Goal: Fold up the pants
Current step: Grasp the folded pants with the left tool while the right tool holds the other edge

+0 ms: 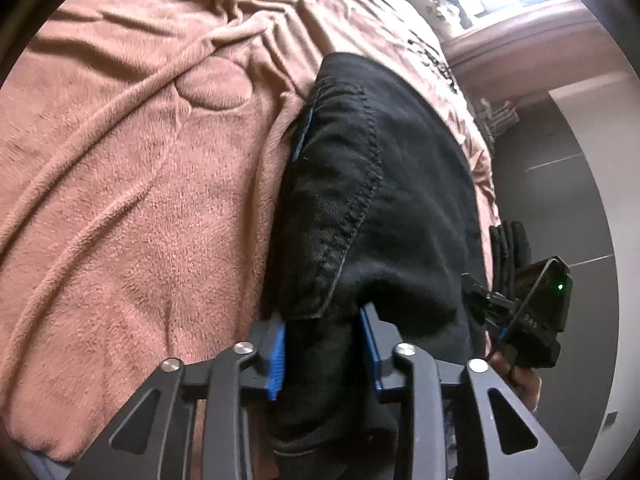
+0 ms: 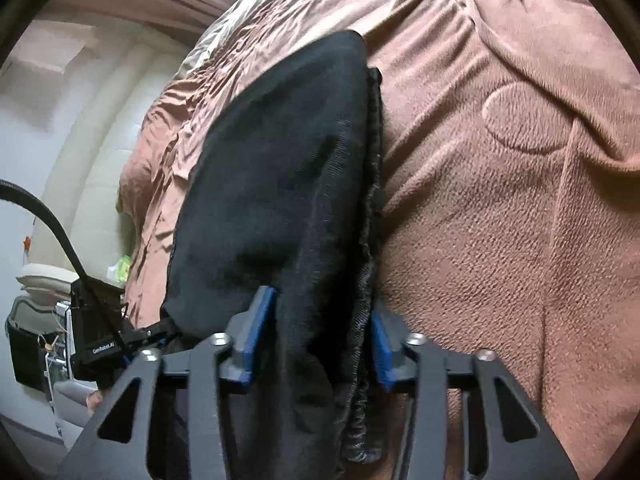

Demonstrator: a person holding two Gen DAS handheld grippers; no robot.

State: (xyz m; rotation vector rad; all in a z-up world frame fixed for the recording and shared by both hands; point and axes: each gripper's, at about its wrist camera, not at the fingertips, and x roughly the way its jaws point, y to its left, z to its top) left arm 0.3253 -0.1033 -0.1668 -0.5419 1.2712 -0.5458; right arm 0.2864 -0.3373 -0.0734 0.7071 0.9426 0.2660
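Note:
The black pants (image 1: 372, 184) hang bunched over a brown fleece blanket (image 1: 132, 184) on a bed. My left gripper (image 1: 324, 344) is shut on a thick fold of the pants near a stitched seam, with cloth filling the space between its blue pads (image 1: 277, 354). In the right wrist view my right gripper (image 2: 316, 344) is shut on the pants (image 2: 280, 184) at the elastic waistband edge, with cloth between its blue pads (image 2: 256, 336). Each gripper shows at the edge of the other's view: the right one (image 1: 536, 320) and the left one (image 2: 100, 344).
The blanket (image 2: 500, 200) covers the bed on both sides of the pants. Grey floor tiles (image 1: 560, 184) lie beyond the bed's edge. A white padded headboard or wall (image 2: 80, 128) and a small stand with clutter (image 2: 36, 344) are at the far left.

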